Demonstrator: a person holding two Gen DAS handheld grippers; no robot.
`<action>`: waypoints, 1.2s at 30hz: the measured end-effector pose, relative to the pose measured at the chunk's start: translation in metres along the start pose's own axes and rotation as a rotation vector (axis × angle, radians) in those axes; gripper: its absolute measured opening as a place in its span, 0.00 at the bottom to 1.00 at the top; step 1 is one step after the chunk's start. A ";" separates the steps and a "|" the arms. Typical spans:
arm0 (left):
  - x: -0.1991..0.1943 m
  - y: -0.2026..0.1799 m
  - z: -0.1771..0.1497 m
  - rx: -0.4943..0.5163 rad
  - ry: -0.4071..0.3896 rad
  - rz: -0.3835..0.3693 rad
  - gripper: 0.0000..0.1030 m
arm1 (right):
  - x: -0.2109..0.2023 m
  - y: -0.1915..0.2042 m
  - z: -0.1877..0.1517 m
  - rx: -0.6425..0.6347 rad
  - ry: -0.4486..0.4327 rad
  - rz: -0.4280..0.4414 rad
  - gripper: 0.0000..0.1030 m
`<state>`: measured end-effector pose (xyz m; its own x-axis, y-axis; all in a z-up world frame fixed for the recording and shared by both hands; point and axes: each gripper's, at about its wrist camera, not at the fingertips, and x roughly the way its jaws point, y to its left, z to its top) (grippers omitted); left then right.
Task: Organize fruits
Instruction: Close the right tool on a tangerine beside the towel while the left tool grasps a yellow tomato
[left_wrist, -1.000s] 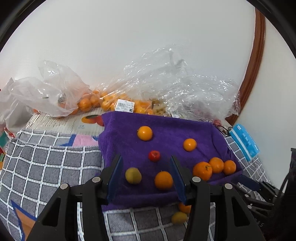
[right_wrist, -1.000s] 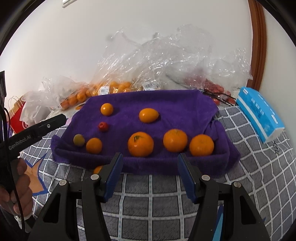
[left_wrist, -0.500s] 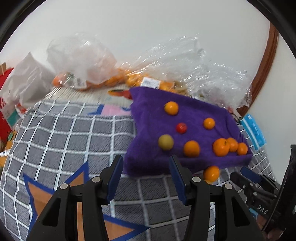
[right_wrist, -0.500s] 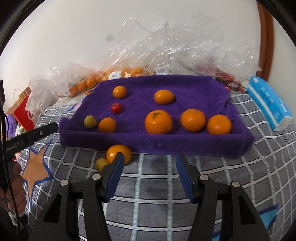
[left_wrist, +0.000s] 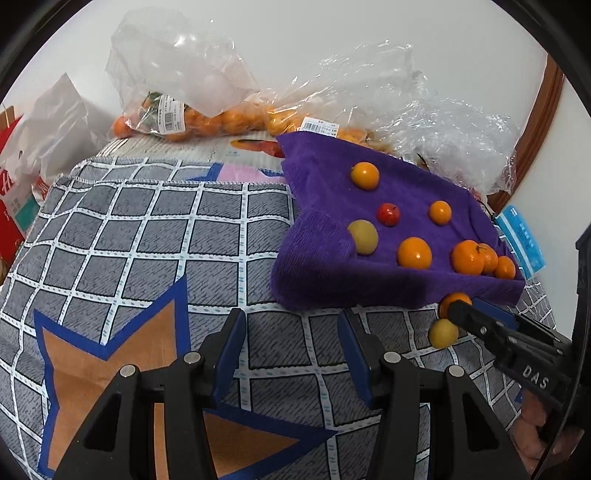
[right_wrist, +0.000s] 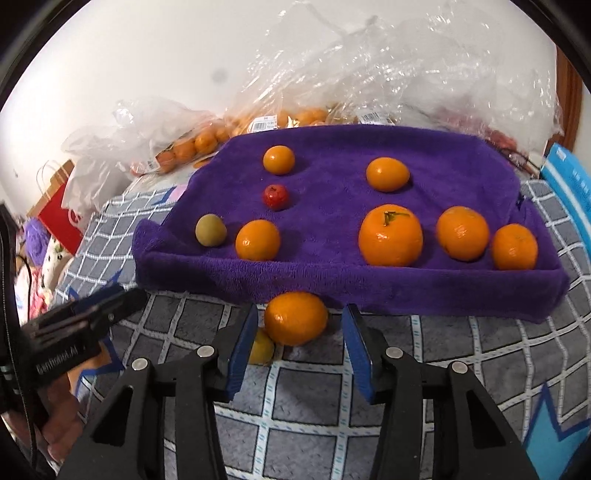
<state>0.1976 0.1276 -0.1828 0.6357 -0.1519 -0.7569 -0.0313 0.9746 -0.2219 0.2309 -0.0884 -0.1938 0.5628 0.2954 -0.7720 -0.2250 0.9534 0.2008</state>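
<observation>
A purple towel (right_wrist: 332, 266) lies on the grey checked cloth (right_wrist: 424, 347) and carries several oranges, a red fruit (right_wrist: 275, 196) and a greenish-yellow fruit (right_wrist: 211, 230). An orange (right_wrist: 295, 323) and a small yellow fruit (right_wrist: 261, 349) lie on the cloth in front of the towel. My right gripper (right_wrist: 299, 350) is open, its jaws on either side of that orange, not touching it. My left gripper (left_wrist: 290, 354) is open and empty over the cloth, left of the towel (left_wrist: 332, 273). The right gripper also shows in the left wrist view (left_wrist: 465, 314).
Clear plastic bags (left_wrist: 229, 110) with oranges lie along the white wall behind the towel. A blue tissue pack (right_wrist: 569, 184) lies at the right. A red paper bag (right_wrist: 61, 218) stands at the far left. A wooden frame (left_wrist: 543, 122) curves at the right.
My right gripper has moved forward and down to the orange in front of the towel. My left gripper has pulled back and swung left, away from the towel.
</observation>
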 end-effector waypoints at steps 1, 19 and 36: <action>0.000 0.000 0.000 -0.001 0.000 -0.004 0.48 | 0.002 0.000 0.001 0.006 0.003 0.001 0.44; 0.005 -0.003 -0.006 0.006 -0.018 0.015 0.49 | -0.007 -0.008 -0.009 -0.054 -0.035 -0.087 0.36; 0.006 0.004 -0.006 -0.041 -0.024 -0.031 0.50 | 0.000 -0.015 -0.013 -0.041 -0.031 -0.100 0.35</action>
<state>0.1970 0.1296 -0.1917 0.6553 -0.1774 -0.7342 -0.0422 0.9619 -0.2701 0.2236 -0.1038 -0.2048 0.6078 0.2014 -0.7681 -0.1987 0.9751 0.0985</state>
